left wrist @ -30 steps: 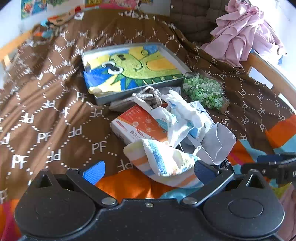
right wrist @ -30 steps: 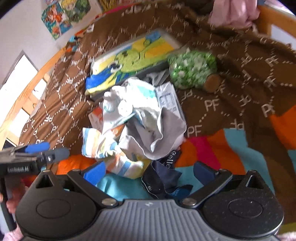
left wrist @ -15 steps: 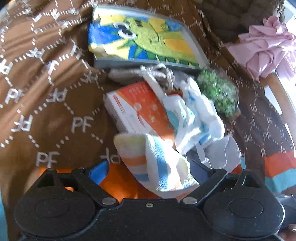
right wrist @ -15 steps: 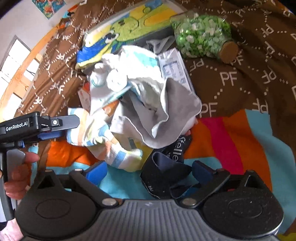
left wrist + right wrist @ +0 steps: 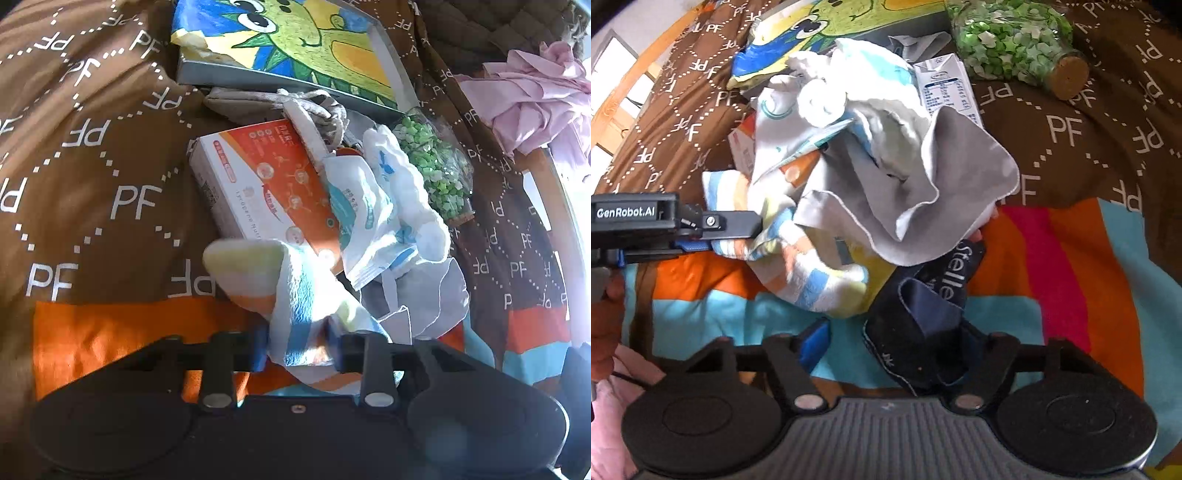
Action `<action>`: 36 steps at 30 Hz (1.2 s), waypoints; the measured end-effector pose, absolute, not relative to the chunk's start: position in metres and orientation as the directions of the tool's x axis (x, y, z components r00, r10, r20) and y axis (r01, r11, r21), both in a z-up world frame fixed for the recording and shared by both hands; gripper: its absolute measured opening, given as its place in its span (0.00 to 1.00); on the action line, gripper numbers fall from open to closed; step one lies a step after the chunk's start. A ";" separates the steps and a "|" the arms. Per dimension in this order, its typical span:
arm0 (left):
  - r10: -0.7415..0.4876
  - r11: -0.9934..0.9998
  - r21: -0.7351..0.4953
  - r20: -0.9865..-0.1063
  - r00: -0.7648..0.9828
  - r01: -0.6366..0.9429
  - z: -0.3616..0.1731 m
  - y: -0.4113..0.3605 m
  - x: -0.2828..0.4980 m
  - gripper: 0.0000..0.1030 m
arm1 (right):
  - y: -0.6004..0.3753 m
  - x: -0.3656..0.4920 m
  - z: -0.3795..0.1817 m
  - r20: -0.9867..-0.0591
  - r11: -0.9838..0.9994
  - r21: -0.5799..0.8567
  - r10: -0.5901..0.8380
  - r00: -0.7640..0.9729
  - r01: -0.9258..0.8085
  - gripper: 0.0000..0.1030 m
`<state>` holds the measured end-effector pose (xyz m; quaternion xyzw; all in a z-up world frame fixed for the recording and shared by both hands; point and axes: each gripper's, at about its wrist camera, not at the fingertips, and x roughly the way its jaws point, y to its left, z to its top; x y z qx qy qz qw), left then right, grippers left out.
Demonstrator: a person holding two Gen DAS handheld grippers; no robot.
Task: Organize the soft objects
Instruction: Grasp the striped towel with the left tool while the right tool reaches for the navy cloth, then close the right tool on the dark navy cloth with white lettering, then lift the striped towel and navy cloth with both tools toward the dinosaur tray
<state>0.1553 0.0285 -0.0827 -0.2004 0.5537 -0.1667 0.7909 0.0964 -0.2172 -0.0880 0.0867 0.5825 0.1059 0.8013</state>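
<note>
A pile of soft things lies on the bed. My left gripper [image 5: 297, 349] is shut on the striped towel [image 5: 295, 295], pinching its near fold; it also shows in the right wrist view [image 5: 738, 236] at the left, gripping the same striped towel [image 5: 812, 273]. A grey cloth [image 5: 923, 199] and white printed cloths [image 5: 384, 206] lie on top of the pile. My right gripper [image 5: 897, 347] has its jaws partly closed around a dark navy cloth [image 5: 919, 332], whether the pads pinch it is unclear.
An orange and white box [image 5: 266, 184] lies under the cloths. A dinosaur picture tray [image 5: 295, 48] sits behind. A jar of green stars [image 5: 1012, 40] lies on its side at the right. A pink garment [image 5: 532, 99] is at the far right by the wooden bed rail.
My left gripper has moved forward and closed on the striped towel. My right gripper has moved forward and narrowed around the navy cloth.
</note>
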 end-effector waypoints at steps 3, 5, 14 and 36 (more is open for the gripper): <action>-0.505 0.851 -0.523 -0.795 0.337 0.043 -0.082 0.031 0.155 0.17 | -0.216 0.096 -0.086 -0.910 0.960 0.268 0.278 0.308 -0.075 0.55; -0.524 0.839 -0.541 -0.778 0.348 0.054 -0.078 0.033 0.153 0.14 | -0.216 0.095 -0.083 -0.901 0.956 0.280 0.293 0.319 -0.087 0.44; -0.533 0.845 -0.482 -0.724 0.438 0.231 -0.046 0.020 0.127 0.12 | -0.220 0.090 -0.070 -0.863 0.939 0.322 0.344 0.369 -0.123 0.11; -0.570 0.780 -0.500 -0.315 0.759 0.378 0.031 0.049 0.073 0.12 | -0.257 0.049 0.000 -0.426 0.784 0.547 0.562 0.709 -0.293 0.10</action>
